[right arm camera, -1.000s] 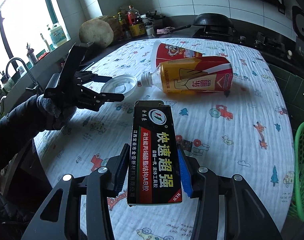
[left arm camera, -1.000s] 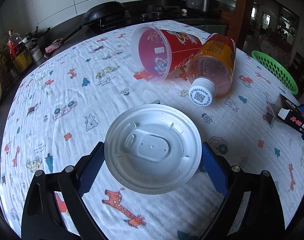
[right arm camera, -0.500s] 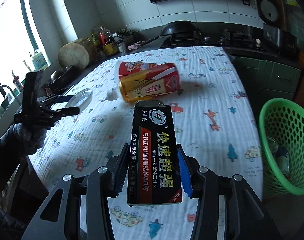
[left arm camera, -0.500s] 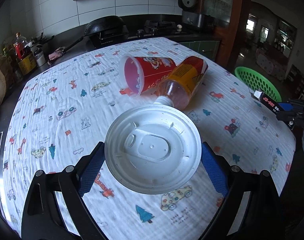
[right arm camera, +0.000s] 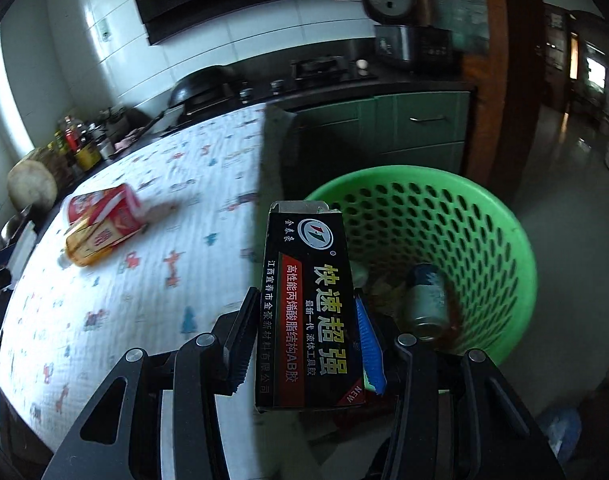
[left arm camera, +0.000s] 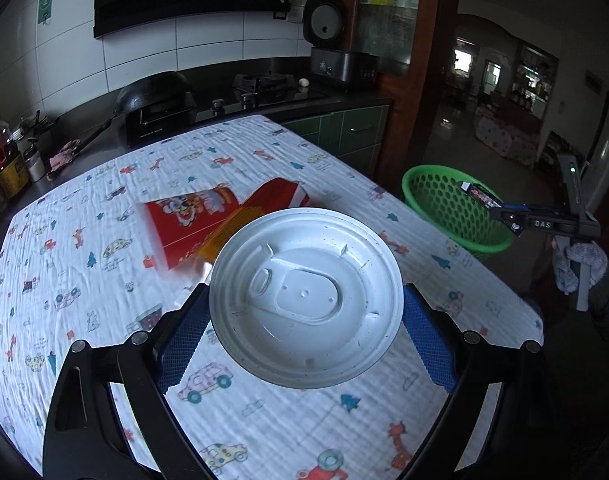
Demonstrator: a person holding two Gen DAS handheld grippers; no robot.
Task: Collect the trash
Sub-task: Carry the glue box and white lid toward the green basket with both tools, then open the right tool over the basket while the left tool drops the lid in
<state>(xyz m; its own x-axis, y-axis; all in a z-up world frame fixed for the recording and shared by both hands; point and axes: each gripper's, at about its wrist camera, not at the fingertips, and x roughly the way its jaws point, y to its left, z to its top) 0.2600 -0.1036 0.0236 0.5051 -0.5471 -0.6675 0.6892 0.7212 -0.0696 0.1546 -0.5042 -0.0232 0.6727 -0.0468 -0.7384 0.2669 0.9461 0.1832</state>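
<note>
My left gripper (left arm camera: 306, 322) is shut on a round white plastic lid (left arm camera: 306, 298), held flat above the table. Behind the lid lie a red paper cup (left arm camera: 188, 220) and an orange drink bottle (left arm camera: 264, 208), both on their sides. My right gripper (right arm camera: 304, 334) is shut on a black glue box (right arm camera: 308, 312) with its far end at the near rim of the green basket (right arm camera: 484, 216). That basket (left arm camera: 444, 204) stands off the table's right edge; the right gripper (left arm camera: 500, 210) shows there holding the box (left arm camera: 478, 194) above it.
A can (right arm camera: 424, 300) and other scraps lie in the basket. The table (left arm camera: 104, 320) wears a white cloth with cartoon prints. Behind it run a dark counter with a wok (left arm camera: 152, 94), a stove and a rice cooker (left arm camera: 336, 60); bottles (left arm camera: 2, 160) stand far left.
Both grippers swung right toward the basket with their loads. The right one went from over the table to the basket's rim. The lid rose, and the cup and bottle slid partly behind it.
</note>
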